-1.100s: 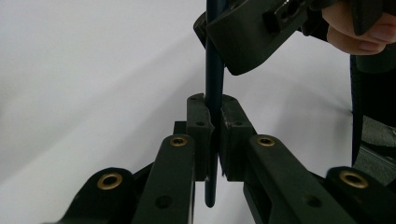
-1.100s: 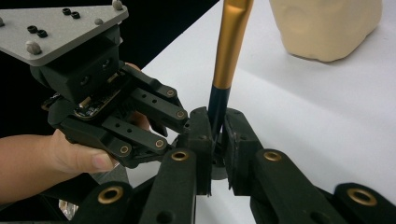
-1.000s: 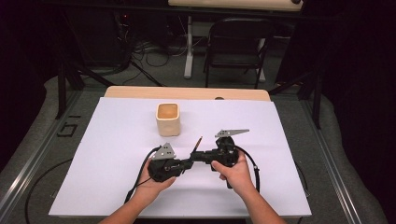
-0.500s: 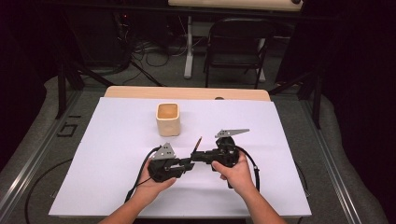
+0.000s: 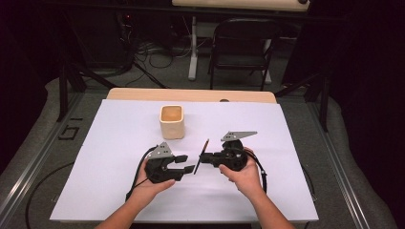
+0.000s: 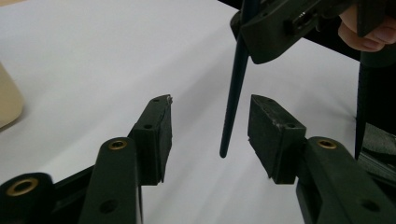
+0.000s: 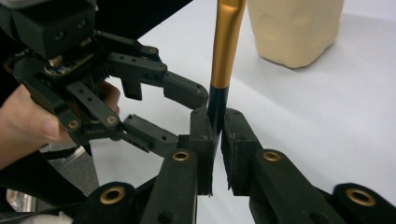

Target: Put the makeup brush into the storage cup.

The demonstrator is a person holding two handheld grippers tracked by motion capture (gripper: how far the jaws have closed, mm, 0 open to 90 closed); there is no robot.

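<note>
Right tongs (image 7: 215,126) pinch what looks like a brush (image 7: 223,56).

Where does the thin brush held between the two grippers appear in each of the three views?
High view: the brush slants at centre, clamped by the right gripper.
Left gripper view: its dark handle hangs between open jaws.
Right gripper view: it rises at top centre.
Shared landmark: the cream cup.

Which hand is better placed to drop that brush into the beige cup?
Right. The right claw is shut on the brush, and the left claw has just been opening, its pads off the handle. The cup stands just beyond.
</note>
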